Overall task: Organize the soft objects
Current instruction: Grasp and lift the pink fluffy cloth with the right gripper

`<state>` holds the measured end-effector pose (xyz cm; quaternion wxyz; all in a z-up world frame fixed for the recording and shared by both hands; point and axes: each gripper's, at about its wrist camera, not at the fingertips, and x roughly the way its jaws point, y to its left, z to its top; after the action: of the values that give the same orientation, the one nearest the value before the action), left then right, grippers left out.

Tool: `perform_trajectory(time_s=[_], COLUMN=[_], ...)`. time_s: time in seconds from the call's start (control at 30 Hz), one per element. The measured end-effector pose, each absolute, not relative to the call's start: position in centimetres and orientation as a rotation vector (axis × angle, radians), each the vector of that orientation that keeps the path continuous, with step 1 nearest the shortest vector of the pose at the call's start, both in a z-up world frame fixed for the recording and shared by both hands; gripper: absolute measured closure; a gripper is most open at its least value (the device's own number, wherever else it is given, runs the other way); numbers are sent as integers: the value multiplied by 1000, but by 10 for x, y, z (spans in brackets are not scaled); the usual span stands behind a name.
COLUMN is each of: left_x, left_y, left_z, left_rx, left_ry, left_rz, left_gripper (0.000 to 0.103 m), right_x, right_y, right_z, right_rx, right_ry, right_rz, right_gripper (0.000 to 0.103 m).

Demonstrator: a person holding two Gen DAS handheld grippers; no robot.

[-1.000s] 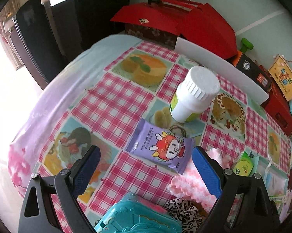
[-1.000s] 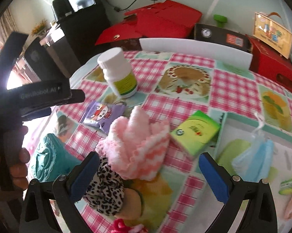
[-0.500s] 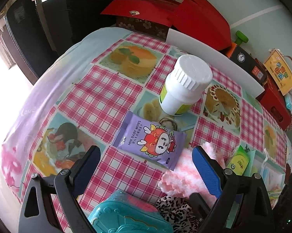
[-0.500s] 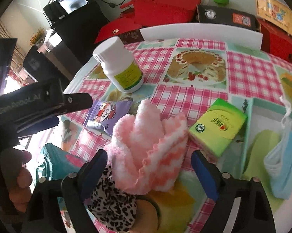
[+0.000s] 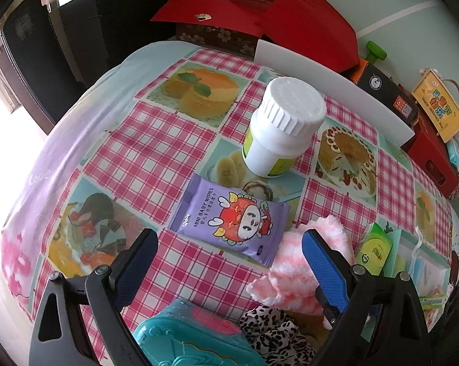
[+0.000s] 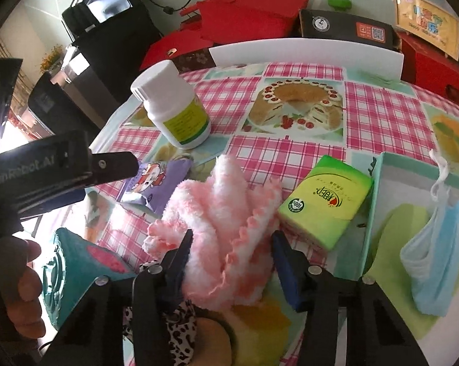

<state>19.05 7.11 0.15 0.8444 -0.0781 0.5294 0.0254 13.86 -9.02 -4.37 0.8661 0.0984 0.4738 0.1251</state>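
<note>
A fluffy pink cloth point(image 6: 223, 210) lies bunched on the checked tablecloth point(image 6: 382, 116). My right gripper point(image 6: 229, 244) straddles its near end, jaws closing, both pads against the pile. Just under it lie a leopard-print scrunchie point(image 6: 177, 329) and a teal pouch point(image 6: 77, 274). In the left wrist view my left gripper point(image 5: 228, 238) hovers open and holds nothing. A purple baby wipes pack point(image 5: 229, 219) lies just beyond its tips. The pink cloth point(image 5: 290, 262) sits behind its right finger, the scrunchie point(image 5: 275, 332) and pouch point(image 5: 183, 335) below.
A white bottle point(image 6: 174, 113) stands upright behind the wipes pack. A green tissue pack point(image 6: 324, 207) lies right of the cloth, beside a pale tray point(image 6: 378, 198) holding a blue face mask point(image 6: 436, 262). A white board point(image 6: 305, 55) and red boxes point(image 6: 254, 15) line the back.
The right jaws have come in from wide open to touch both sides of the pink cloth. The left gripper has stayed open and hardly moved.
</note>
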Motion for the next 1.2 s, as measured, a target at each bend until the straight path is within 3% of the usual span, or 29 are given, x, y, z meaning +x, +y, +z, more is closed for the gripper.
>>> perform_trajectory(time_s=[0.37, 1.2], left_x=[190, 201], left_y=[68, 65], left_z=[1, 10], left_rx=[-158, -109], left_ry=[1120, 1161], left_rz=[37, -16], left_gripper=[8, 8], right_x=[134, 115], right_y=[-86, -160], right_z=[-34, 20], right_rx=[196, 326], right_ry=[970, 809], right_rz=[328, 247], right_gripper=[84, 86])
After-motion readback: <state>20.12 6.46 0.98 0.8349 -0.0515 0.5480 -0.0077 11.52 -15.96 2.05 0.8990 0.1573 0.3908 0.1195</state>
